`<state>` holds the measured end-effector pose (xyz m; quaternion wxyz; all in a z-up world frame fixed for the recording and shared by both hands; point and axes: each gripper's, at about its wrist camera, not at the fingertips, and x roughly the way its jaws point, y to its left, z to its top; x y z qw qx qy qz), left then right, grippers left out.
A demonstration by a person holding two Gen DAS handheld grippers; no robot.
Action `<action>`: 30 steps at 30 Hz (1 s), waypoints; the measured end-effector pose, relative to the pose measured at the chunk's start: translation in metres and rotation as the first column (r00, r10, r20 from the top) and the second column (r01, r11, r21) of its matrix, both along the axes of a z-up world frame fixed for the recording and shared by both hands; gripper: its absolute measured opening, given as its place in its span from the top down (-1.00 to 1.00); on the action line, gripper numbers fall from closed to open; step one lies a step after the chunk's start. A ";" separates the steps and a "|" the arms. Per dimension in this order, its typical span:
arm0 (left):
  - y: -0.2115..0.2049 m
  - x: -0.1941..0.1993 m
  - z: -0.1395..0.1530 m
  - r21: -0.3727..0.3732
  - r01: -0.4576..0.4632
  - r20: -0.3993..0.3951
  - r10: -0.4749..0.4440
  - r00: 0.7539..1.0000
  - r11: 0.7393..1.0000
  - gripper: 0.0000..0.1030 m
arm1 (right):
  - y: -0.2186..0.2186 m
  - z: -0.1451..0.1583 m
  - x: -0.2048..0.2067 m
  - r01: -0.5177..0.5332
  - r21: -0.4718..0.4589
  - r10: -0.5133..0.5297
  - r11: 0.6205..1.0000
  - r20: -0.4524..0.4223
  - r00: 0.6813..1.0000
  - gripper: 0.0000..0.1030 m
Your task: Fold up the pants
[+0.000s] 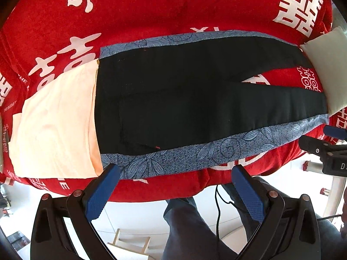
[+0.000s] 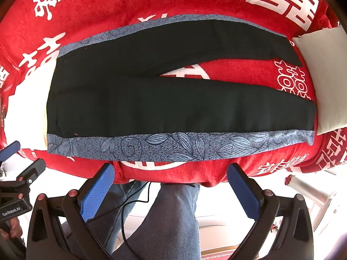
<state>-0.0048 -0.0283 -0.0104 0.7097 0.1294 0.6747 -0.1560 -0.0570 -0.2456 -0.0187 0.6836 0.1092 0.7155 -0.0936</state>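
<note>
Black pants (image 1: 195, 99) lying flat mid-frame on red worktop (image 1: 151, 10), left claw (image 1: 175, 169) and right claw (image 2: 171, 166) both hovering spread, gripping nothing.

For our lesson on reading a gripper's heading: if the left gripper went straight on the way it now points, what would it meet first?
Most likely the blue leaf-print side band on the near edge of the black pants, just past the red cloth's front edge. The left gripper has its jaws open and empty. Depth is uncertain in this fisheye view.

White cloth (image 2: 325, 75) cut off at right edge; pants (image 1: 195, 97) waistband overlaps peach cloth (image 1: 56, 125).
</note>
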 end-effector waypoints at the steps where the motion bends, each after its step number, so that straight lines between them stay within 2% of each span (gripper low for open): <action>1: 0.000 0.000 0.000 0.001 0.002 0.002 -0.002 1.000 1.000 -1.00 | -0.001 0.000 0.000 0.001 0.000 -0.001 1.000 0.001 1.000 -1.00; 30: -0.004 0.005 -0.003 0.029 -0.001 -0.002 0.001 1.000 1.000 -1.00 | -0.007 -0.002 -0.001 0.024 0.017 -0.024 1.000 0.000 1.000 -1.00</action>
